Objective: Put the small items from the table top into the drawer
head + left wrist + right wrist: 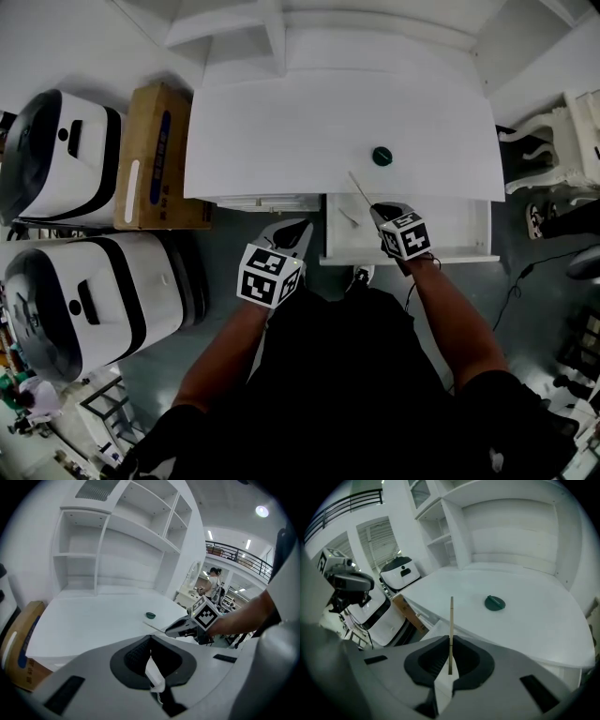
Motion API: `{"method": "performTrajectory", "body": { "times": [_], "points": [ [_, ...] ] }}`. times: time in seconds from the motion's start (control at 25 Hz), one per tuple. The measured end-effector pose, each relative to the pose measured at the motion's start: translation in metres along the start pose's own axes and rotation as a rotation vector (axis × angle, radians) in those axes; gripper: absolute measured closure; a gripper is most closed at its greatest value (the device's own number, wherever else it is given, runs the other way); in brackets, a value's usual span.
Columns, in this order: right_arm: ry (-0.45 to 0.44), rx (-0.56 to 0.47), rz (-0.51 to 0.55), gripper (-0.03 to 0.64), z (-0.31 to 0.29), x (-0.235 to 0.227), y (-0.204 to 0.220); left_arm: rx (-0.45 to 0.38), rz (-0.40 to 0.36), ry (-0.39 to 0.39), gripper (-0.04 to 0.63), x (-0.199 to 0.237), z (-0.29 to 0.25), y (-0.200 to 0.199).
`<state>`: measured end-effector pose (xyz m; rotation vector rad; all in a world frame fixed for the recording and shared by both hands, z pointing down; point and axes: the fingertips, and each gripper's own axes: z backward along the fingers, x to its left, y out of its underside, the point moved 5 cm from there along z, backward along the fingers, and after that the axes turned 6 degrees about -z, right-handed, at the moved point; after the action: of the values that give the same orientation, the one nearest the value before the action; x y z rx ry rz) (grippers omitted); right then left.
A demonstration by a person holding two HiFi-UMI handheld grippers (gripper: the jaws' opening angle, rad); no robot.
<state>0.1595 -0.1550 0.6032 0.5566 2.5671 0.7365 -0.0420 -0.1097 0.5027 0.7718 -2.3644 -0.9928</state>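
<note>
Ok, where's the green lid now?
Head view: the green lid lies on the white table top, right of centre near the front edge, just beyond the open drawer and the stick held in the right gripper.

Bright, even indoor light is falling on the white table top [281, 122], washing it out until its surface is showing almost no texture. In the left gripper view a round ceiling lamp [261, 511] is glowing at upper right and blooming slightly. Soft shadow is lying under the table's front edge and inside the open drawer [450, 234]. Both gripper views are bending the straight shelves [140, 527] into curves and fading to black at the corners, with the nearest grey foreground looking soft. The head view is curving at its edges, and the person's dark clothing [356, 375] is swallowing detail.
</note>
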Motion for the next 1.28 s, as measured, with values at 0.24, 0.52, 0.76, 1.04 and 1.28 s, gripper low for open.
{"method": "performTrajectory", "body": {
  "times": [0.24,0.52,0.76,1.04,1.28],
  "points": [
    [-0.06,0.11,0.147,0.574,0.003,0.001,0.033,0.001,0.006,-0.001,0.586,-0.014,-0.007,0.0],
    [-0.058,0.213,0.265,0.574,-0.012,-0.009,0.058,0.001,0.013,-0.019,0.586,-0.022,-0.008,0.001],
    [-0.032,0.289,0.288,0.573,-0.048,-0.029,0.072,0.009,0.012,-0.041,0.586,-0.028,-0.002,0.002],
    [-0.033,0.311,0.225,0.573,-0.081,-0.039,0.076,0.035,0.03,-0.083,0.586,-0.023,0.011,0.01],
    [-0.014,0.342,0.202,0.572,-0.093,-0.045,0.083,0.045,0.049,-0.11,0.586,-0.018,0.019,0.017]
  ]
}}
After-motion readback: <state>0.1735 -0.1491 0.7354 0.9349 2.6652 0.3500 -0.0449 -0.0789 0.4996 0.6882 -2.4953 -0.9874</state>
